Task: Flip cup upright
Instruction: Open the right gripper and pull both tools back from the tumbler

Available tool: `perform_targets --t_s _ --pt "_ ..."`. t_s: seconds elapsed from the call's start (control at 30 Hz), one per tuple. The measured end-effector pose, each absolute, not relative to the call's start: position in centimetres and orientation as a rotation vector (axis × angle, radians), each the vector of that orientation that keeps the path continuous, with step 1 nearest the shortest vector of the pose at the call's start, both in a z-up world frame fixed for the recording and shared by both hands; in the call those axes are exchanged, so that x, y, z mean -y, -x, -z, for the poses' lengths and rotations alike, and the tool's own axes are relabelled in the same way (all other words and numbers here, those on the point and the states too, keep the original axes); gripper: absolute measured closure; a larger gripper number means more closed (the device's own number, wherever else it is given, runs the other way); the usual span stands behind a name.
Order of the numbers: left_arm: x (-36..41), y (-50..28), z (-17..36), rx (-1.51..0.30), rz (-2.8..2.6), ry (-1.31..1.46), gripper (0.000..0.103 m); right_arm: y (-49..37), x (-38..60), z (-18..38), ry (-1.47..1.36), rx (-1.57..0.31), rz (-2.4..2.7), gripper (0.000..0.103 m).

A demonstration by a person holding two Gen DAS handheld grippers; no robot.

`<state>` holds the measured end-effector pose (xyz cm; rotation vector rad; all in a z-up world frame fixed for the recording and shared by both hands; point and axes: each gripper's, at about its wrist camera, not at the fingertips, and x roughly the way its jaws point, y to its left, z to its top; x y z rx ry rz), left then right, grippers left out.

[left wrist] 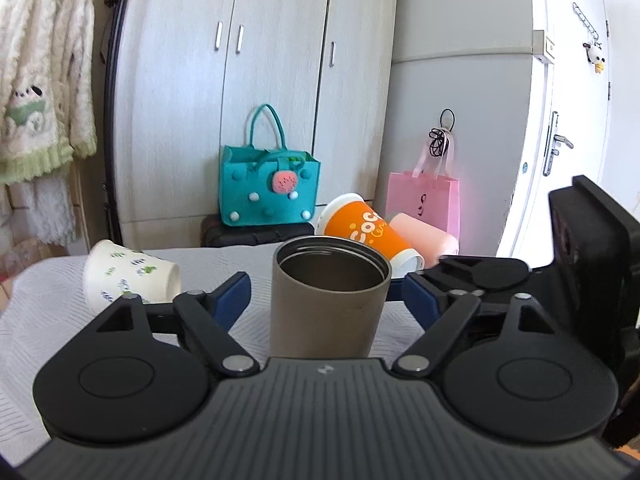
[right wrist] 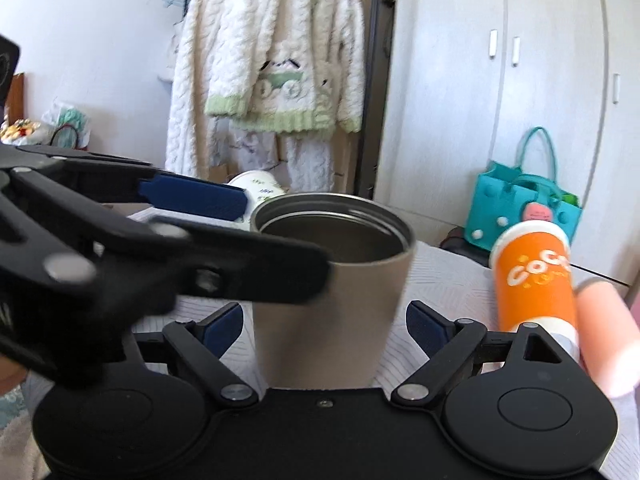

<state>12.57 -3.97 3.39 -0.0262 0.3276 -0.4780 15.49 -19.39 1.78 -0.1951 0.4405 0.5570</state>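
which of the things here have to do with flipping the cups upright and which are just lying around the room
Part of the job:
- metal cup, upright, between the open left gripper fingers
- right gripper, open
- orange cup, on its side
- pink cup, on its side
- white patterned cup, on its side

Just lying about:
- teal bag
- pink gift bag
- hanging sweater

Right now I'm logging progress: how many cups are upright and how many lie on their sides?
Upright: 1, the metal cup.
On their sides: 3, the white cup, orange cup, pink cup.
Total: 4 cups.
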Motion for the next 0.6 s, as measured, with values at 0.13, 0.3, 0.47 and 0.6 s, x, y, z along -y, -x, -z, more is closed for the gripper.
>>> perform_targets --t_s 0.13,0.3,0.47,0.6 --pt "3.6 -10.9 -3.5 -0.326 0.44 0.026 0.018 -14.0 20.2 -1.8 0.174 -0.427 -0.528 0.011" --pt "2.4 -8.8 -3.8 -0.338 0.379 0.046 0.016 -11.6 20.5 -2.0 0.166 -0.417 -0.471 0.011" --pt "1.0 -6.2 -4.8 -0.328 0.331 0.052 0.015 -8.7 20.1 -3.2 0.18 -0.372 -0.445 0.011" --pt "0.3 -4.3 -5.5 -0.314 0.3 0.055 0.012 -6.9 19.8 -4.2 0.154 -0.344 -0.426 0.011"
